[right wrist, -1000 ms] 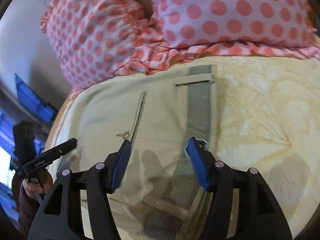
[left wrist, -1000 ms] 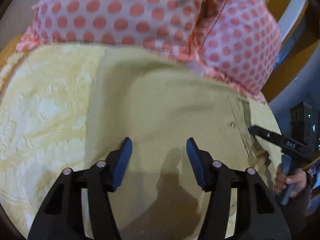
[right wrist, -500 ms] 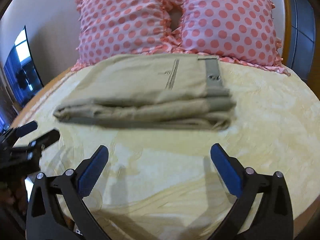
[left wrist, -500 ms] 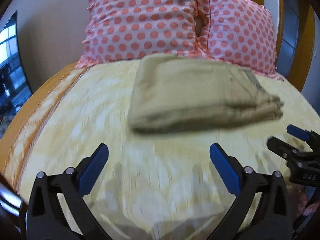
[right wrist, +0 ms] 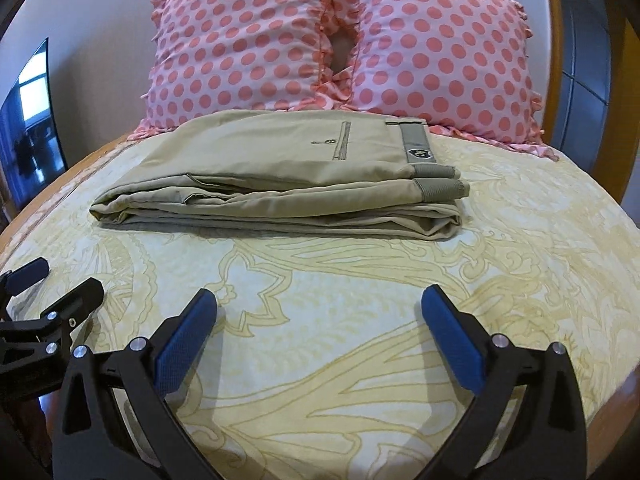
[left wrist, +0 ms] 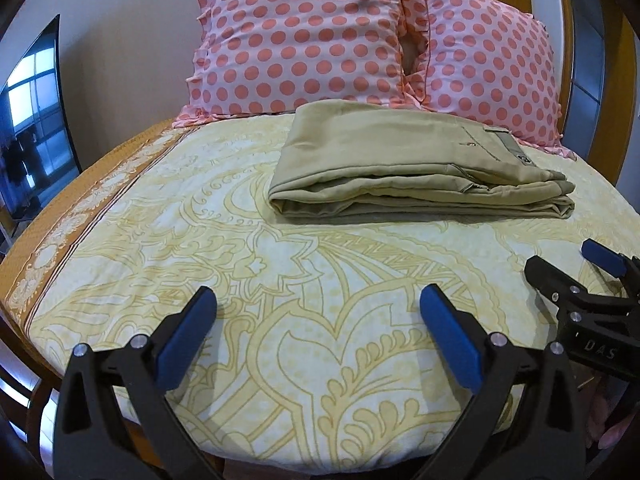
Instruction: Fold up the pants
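The khaki pants [left wrist: 404, 164] lie folded in a flat stack on the yellow patterned bedspread [left wrist: 248, 280], just in front of the pillows. They also show in the right wrist view [right wrist: 288, 184], waistband to the right. My left gripper [left wrist: 318, 312] is open and empty, well back from the pants over the bedspread. My right gripper [right wrist: 320, 312] is open and empty too, also back from the pants. Each gripper shows at the edge of the other's view: the right gripper [left wrist: 576, 276] and the left gripper [right wrist: 52, 284].
Two pink polka-dot pillows [right wrist: 240, 48] [right wrist: 440, 52] lean against the wooden headboard [right wrist: 554, 40] behind the pants. A dark screen [left wrist: 32, 120] stands at the left of the bed. The bed's orange border [left wrist: 80, 208] runs along the left edge.
Both grippers have pulled back from on top of the pants to the near part of the bed and opened wider. The folded pants stay in place.
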`<state>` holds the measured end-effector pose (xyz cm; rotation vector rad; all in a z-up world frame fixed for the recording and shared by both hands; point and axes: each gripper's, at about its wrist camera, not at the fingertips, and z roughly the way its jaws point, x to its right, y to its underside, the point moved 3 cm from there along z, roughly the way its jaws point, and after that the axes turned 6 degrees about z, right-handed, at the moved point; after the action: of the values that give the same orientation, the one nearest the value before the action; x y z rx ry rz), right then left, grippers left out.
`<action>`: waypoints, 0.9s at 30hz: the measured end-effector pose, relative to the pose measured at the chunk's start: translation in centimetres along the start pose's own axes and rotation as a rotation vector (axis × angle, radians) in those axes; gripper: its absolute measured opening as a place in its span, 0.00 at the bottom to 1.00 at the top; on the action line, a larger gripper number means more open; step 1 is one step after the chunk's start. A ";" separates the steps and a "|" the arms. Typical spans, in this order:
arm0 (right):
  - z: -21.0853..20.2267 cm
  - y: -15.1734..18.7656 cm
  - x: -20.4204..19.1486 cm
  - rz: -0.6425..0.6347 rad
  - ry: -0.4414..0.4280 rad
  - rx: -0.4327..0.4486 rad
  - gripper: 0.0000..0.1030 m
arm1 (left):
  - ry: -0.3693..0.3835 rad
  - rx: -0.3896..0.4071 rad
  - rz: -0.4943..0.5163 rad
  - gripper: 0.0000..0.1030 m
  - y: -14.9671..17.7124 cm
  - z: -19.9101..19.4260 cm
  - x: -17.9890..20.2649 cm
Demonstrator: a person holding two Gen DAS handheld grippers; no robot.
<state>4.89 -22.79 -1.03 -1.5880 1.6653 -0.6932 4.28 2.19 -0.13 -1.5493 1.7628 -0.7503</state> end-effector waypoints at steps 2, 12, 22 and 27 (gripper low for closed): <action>0.0 0.1 -0.1 0.008 0.013 0.007 0.99 | 0.000 0.000 0.000 0.98 0.0 0.0 0.0; -0.1 0.1 0.1 0.012 0.018 0.011 0.99 | 0.015 0.004 0.011 0.98 -0.1 0.1 -0.1; 0.0 0.0 0.1 0.012 0.017 0.012 0.99 | 0.010 -0.002 0.006 0.98 -0.3 0.2 -0.1; 0.0 0.0 0.1 0.012 0.017 0.012 0.99 | 0.011 -0.002 0.006 0.98 -0.3 0.2 -0.1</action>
<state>4.87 -22.88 -1.06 -1.5666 1.6783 -0.7116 4.65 2.27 0.00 -1.5435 1.7761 -0.7555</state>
